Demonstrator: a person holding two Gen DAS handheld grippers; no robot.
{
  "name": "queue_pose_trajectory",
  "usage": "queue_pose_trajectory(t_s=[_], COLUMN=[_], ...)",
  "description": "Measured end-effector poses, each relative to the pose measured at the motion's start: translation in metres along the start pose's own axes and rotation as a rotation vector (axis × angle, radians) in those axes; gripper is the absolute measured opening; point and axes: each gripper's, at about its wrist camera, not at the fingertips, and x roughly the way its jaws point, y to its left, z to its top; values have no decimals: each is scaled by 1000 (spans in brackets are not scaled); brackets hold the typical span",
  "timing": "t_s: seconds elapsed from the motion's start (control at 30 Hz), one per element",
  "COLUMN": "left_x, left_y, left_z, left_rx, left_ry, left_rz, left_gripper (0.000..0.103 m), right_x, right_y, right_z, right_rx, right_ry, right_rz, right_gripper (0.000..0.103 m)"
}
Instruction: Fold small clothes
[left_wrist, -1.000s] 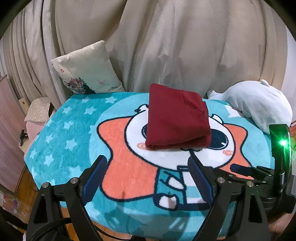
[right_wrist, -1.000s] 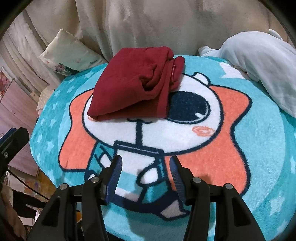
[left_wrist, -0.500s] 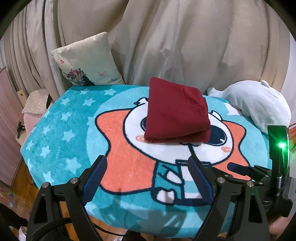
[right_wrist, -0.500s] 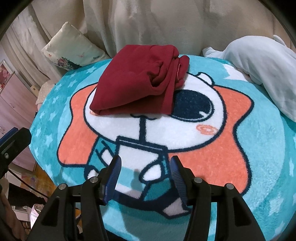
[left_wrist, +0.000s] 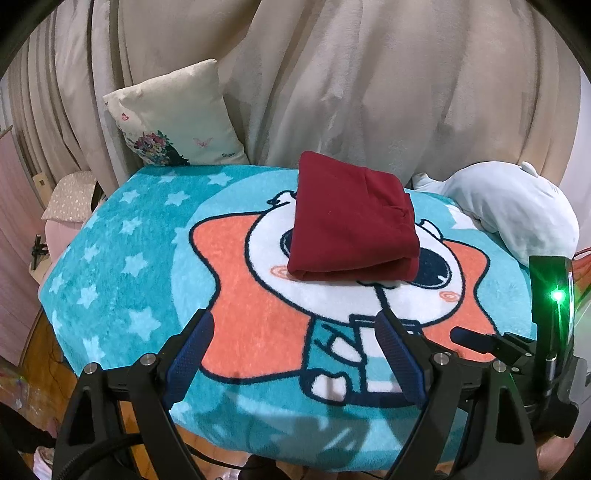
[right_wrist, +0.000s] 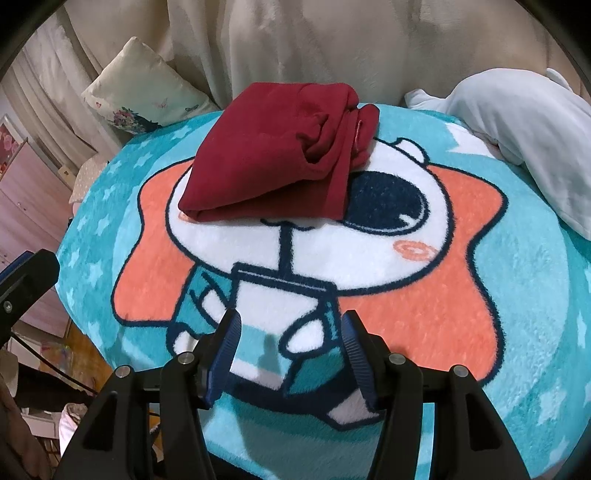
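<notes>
blanket (left_wrist: 122, 258): its near edge runs behind the left gripper's arms; in the right wrist view its right side is cut by the frame.
garment (right_wrist: 266, 162): it hides the cartoon's left eye and part of the face; its inner layers and type cannot be told.
pillow (left_wrist: 177, 125): its lower edge sits behind the blanket; the print is too small to read.
plush (right_wrist: 524, 122): its right part is cut off in the right wrist view.
right gripper (left_wrist: 480, 338): only partly seen in the left wrist view, body cut by the frame.
floor (left_wrist: 40, 350): the clutter is dark and unclear.
</notes>
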Motion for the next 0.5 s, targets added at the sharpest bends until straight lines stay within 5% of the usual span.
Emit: queue_pose_trajectory(t_s=[0.33, 0.5], left_x=[-7, -26], left_y=[2, 3], left_z=[-3, -2], left_rx=[-15, -13], left_ry=[-18, -114], left_rz=[9, 75], left_gripper=[88, 88], right_x=[0, -4], right_y=[6, 9], right_z=[-5, -7], right_rx=[-25, -37], right_ry=[6, -6], right_rz=[-1, -2], right_gripper=[61, 61])
